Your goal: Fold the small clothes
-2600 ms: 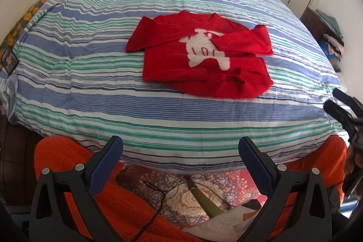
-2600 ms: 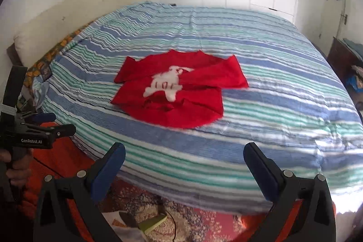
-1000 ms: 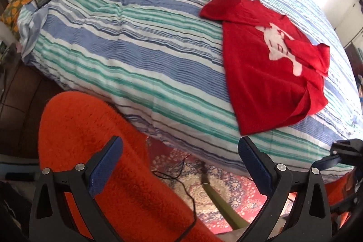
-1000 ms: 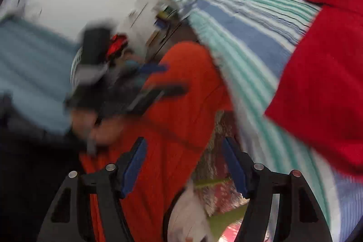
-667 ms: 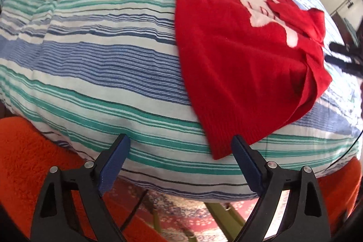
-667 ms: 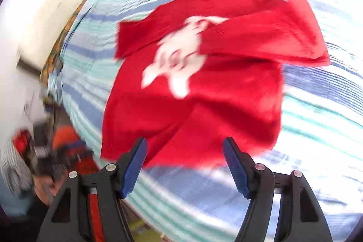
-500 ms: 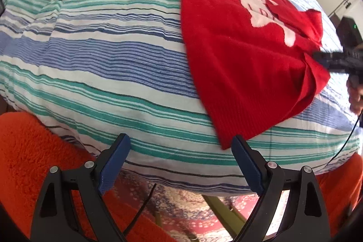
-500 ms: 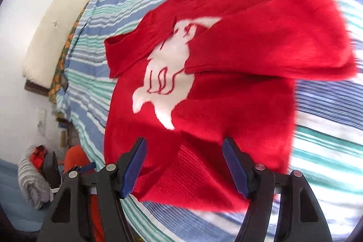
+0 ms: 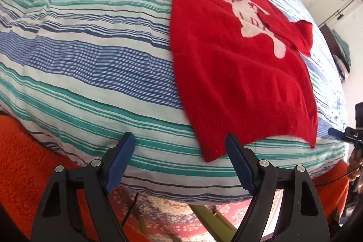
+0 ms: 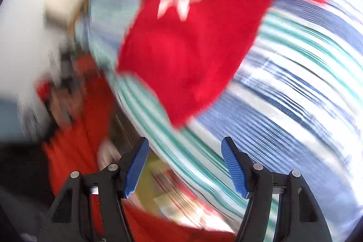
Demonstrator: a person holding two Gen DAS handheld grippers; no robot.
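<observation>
A small red sweater (image 9: 238, 60) with a white animal print lies flat on the striped bed cover (image 9: 90, 56), its right sleeve folded across the chest. Its hem corner lies just ahead of my left gripper (image 9: 179, 160), which is open and empty at the bed's near edge. In the blurred right wrist view the sweater (image 10: 195, 44) lies ahead and above my right gripper (image 10: 185, 165), which is open and empty near the bed's edge. The right gripper also shows at the right edge of the left wrist view (image 9: 349, 135).
An orange fleece blanket (image 9: 25, 162) lies below the bed edge on the left. A patterned rug (image 9: 172, 217) and a green-yellow bar (image 9: 211, 217) lie on the floor under the grippers. Clothes are stacked on dark furniture (image 9: 342, 53) at the far right.
The sweater's bunched hem on the right now lies flat. My left gripper has closed in on the hem corner. My right gripper has swung back fast toward the bed edge.
</observation>
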